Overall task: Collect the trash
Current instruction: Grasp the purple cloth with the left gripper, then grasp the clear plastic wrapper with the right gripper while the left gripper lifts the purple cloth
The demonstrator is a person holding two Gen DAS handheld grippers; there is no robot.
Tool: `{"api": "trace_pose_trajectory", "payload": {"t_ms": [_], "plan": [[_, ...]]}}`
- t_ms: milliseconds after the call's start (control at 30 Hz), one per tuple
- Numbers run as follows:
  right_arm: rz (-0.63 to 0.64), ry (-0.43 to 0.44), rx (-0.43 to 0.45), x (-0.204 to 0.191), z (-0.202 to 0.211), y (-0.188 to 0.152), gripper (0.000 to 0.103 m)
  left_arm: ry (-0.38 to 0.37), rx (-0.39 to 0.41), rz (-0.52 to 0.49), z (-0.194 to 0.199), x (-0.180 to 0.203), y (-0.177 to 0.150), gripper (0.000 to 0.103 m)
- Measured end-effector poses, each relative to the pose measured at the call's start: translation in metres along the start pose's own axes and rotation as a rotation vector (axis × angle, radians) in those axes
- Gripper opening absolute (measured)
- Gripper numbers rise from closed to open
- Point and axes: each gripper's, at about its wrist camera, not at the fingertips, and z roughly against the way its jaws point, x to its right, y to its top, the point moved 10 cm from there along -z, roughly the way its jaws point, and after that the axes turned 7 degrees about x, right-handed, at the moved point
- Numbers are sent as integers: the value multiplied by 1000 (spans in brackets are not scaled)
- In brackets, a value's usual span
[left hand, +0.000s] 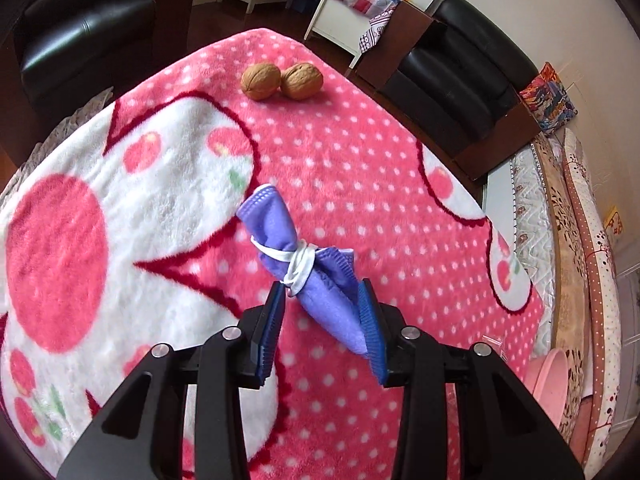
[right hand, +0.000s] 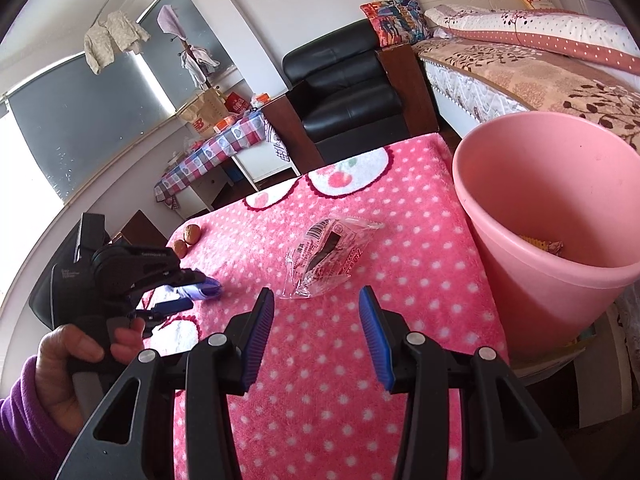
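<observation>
Left hand [right hand: 76, 360]: bare, purple sleeve at the wrist, wrapped around the handle of the left tongs at the far left of the right wrist view.
Left tongs [left hand: 322, 300]: blue pads parted around the near end of a rolled purple face mask [left hand: 296, 252]; right pad touching the mask, left pad at the white ear loop knotted round its middle; firmness of the grip impossible to tell.
Face mask position: lying on the counter [left hand: 360, 168], far end pointing away toward the walnuts, well left of the bin.
Walnuts [left hand: 282, 81]: two, side by side and touching, near the far edge of the counter.
Counter cover: fluffy pink blanket with white dots and white cherry-patterned patches.
Right tongs [right hand: 316, 316]: spread wide, holding nothing, above the blanket.
Clear plastic wrapper [right hand: 328, 258]: crumpled, red and black print, flat on the counter just beyond the right tongs, apart from both pads.
Pink bin [right hand: 560, 216]: round plastic, at the right edge of the counter, near the wrapper; scraps of yellowish trash at its bottom.
Background: black leather armchair [right hand: 344, 92], then a bed [right hand: 540, 60] at far right.
</observation>
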Motion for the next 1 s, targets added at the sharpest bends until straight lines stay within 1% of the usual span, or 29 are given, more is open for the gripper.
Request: {"api": "trace_pose_trajectory", "payload": {"t_ms": [100,167,300,333,400,467,533,633,700,767,1000], "plan": [[-10,4,-5,2,-1,-1,44,12,26,-27,-4,5,8,38],[-18,6,-15,3,-3,-2,44,23,27,-76,-7,10,9,38],[-29,4,-40,4,-7,-8,44,-8,22,-115,-9,19,9,37],[-29,3,-44,4,-8,-8,44,-20,20,-132,-9,22,8,31],[-28,0,-48,3,-8,-9,44,-43,12,-168,-8,24,6,25],[-23,-3,-50,3,-9,-10,44,-71,6,-185,-5,26,4,17],[-20,-9,-54,2,-10,-11,44,-105,5,-204,-1,28,3,15],[-15,-27,-61,2,-13,-12,44,-191,0,-258,11,38,-2,14],[-10,-38,-64,2,-13,-13,44,-229,-4,-305,17,44,-7,15],[-5,-41,-68,-1,-14,-12,44,-248,10,-340,22,45,-8,15],[28,-60,-67,-17,-22,-4,44,-274,47,-457,33,38,0,15]]}}
